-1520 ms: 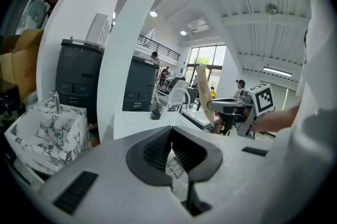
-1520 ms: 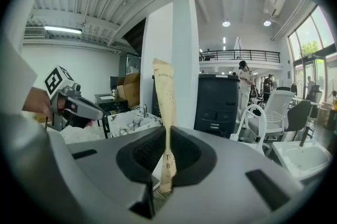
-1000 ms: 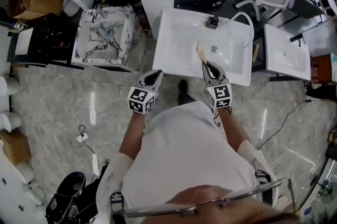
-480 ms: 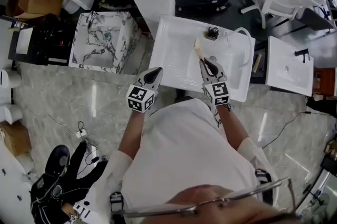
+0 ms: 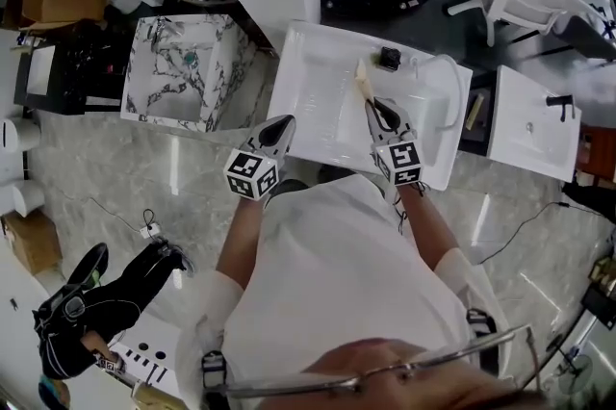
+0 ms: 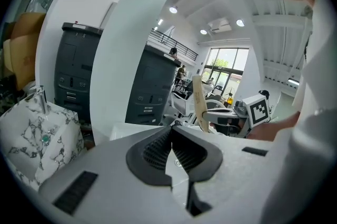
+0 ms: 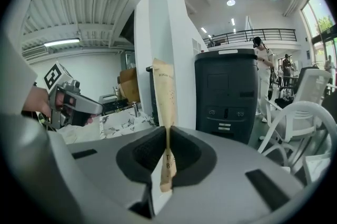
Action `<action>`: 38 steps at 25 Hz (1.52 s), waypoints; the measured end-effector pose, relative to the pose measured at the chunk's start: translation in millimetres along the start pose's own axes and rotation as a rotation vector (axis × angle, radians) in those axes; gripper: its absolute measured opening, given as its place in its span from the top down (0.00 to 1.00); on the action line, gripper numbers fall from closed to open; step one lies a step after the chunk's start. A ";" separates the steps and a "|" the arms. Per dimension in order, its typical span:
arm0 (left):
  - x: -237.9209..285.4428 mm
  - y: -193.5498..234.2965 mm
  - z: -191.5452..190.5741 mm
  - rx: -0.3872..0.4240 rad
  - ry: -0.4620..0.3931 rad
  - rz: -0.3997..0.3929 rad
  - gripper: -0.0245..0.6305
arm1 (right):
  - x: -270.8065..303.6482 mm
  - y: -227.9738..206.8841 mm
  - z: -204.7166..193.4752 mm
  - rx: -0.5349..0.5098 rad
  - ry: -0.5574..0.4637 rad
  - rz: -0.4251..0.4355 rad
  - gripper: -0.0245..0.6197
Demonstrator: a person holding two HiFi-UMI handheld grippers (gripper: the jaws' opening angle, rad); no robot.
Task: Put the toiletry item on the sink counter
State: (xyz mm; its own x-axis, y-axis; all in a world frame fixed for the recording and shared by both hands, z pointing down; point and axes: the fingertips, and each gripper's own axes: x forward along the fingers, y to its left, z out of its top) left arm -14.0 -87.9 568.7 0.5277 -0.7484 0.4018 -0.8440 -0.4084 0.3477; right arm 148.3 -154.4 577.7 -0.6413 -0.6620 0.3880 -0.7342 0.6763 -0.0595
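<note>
In the head view, the packet (image 5: 363, 81) is held upright over the sink (image 5: 300, 62) by the right gripper (image 5: 372, 107). The left gripper (image 5: 283, 123) is kept at the front rim.

In the left gripper view, the jaws are seen pressed together with nothing between them.

In the right gripper view, the jaws are clamped on the packet's lower edge. Its print is too blurred to read, so it is possibly paper-wrapped.

The packet is best carried to the flat ledge beside the basin, lowered until it rests, and only then released.

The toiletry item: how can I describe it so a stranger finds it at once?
Find the white sink in the middle of the head view. Over it the right claw pinches a flat paper packet, tan and thin, unlike the black tap beyond.
</note>
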 end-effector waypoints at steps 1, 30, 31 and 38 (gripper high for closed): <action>1.2 1.2 -1.4 -0.004 0.006 0.003 0.96 | 1.6 -1.0 -1.2 0.003 0.005 0.003 0.91; 39.5 60.3 8.4 -0.043 0.020 -0.081 0.96 | 66.0 -7.0 12.2 -0.149 0.137 -0.091 0.91; 41.6 61.8 8.9 -0.047 0.017 -0.082 0.96 | 69.3 -8.3 11.5 -0.175 0.148 -0.090 0.91; 40.8 73.3 4.4 -0.069 0.017 -0.069 0.96 | 96.0 -15.1 -2.3 -0.338 0.230 -0.060 0.91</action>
State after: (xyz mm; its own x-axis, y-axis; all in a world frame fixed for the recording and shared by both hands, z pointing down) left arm -54.8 -150.6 606.8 0.5864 -0.7107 0.3886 -0.7973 -0.4214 0.4322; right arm 98.4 -227.4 618.0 -0.5049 -0.6398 0.5795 -0.6295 0.7322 0.2599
